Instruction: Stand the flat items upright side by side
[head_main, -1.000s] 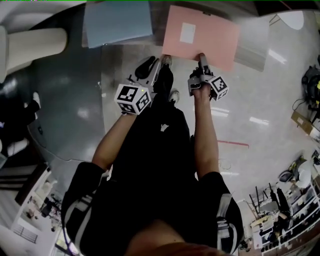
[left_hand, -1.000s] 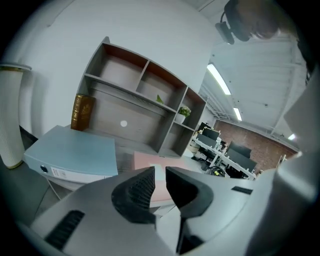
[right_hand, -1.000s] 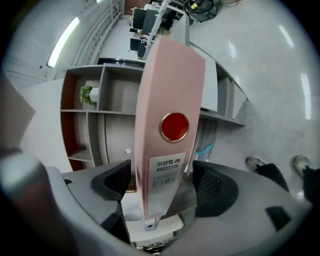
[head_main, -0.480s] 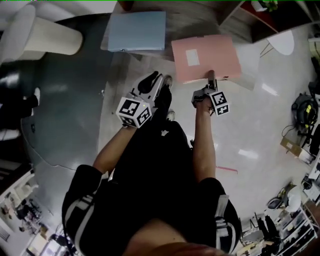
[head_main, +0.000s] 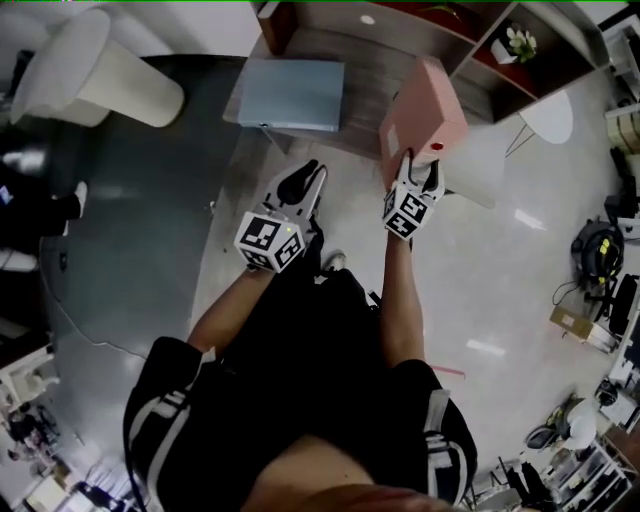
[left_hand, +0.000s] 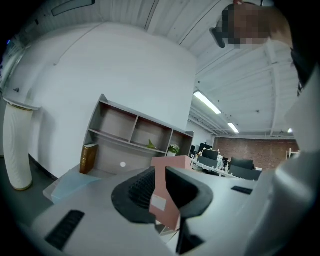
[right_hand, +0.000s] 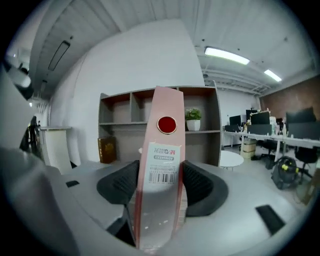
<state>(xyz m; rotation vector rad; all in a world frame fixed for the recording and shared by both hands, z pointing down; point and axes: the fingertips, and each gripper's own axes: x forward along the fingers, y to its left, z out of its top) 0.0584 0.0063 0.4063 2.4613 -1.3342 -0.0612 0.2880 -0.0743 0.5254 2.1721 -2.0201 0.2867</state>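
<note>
Reaching forward from a black-clad body, the person's two bare forearms carried a gripper each over the pale glossy floor (head_main: 500, 260). On the near left, the left gripper (head_main: 308, 175) (left_hand: 160, 186) hung free above the floor, its black jaws a narrow slit apart with nothing between them. To its right and a little farther, the right gripper (head_main: 421, 165) (right_hand: 160, 182) was grasping the pink cardboard binder (head_main: 425, 110) (right_hand: 164, 107) (left_hand: 172, 162) by its narrow spine. Its jaws were closing, with both ribbed pads pressed against the spine's sides level with a white barcode label (right_hand: 162, 162) and below a red round dot (right_hand: 166, 125). The pink cardboard binder stood upright, spine toward the person, over the near edge of the grey wooden ledge (head_main: 362, 100); whether its lower edge rested there could not be told. Left of it and apart, a pale blue flat folder (head_main: 288, 93) (left_hand: 75, 182) lay flat on the same ledge. Beyond rose the grey wooden shelf unit (right_hand: 145, 107) (left_hand: 125, 127), with a brown book (right_hand: 107, 149) (left_hand: 89, 158) upright at its lower left and a small potted plant (head_main: 518, 42) (right_hand: 193, 119) to the right. A white round table (head_main: 548, 118) (right_hand: 230, 159) stood at the far right, and a tall white cylinder (head_main: 110, 75) (left_hand: 15, 150) at the far left.
</note>
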